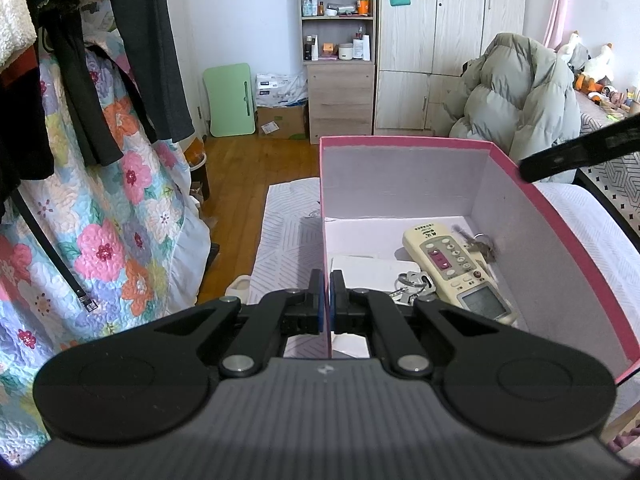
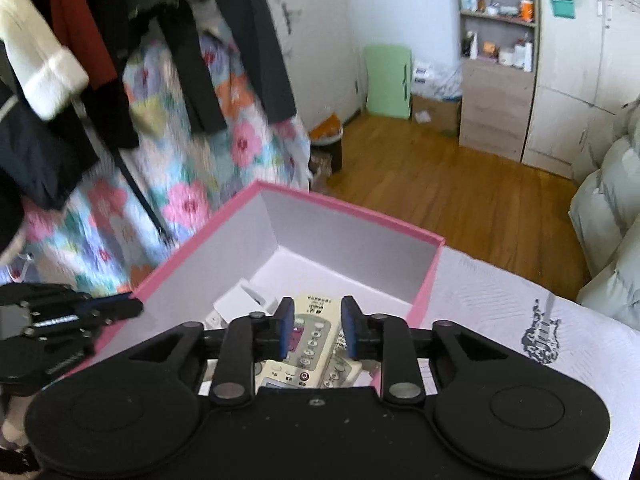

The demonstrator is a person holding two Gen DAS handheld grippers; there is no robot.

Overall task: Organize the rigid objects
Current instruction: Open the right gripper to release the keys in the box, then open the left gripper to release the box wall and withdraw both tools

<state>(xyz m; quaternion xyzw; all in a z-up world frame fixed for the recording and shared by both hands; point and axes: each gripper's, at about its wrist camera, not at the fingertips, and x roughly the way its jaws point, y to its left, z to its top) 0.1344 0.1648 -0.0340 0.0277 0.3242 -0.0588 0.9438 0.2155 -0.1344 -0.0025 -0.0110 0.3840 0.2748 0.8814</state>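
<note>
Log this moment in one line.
left gripper: shut on pink cardboard box wall | right gripper: open above cream remote control

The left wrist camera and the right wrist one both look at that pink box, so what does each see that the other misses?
Only the left wrist view shows the keys beside the remote control and the left gripper clamped on the box wall. Only the right wrist view shows a second remote and the guitar print on the cloth. Both show the pink box, its remote and white card, the shelf and the green board.
</note>
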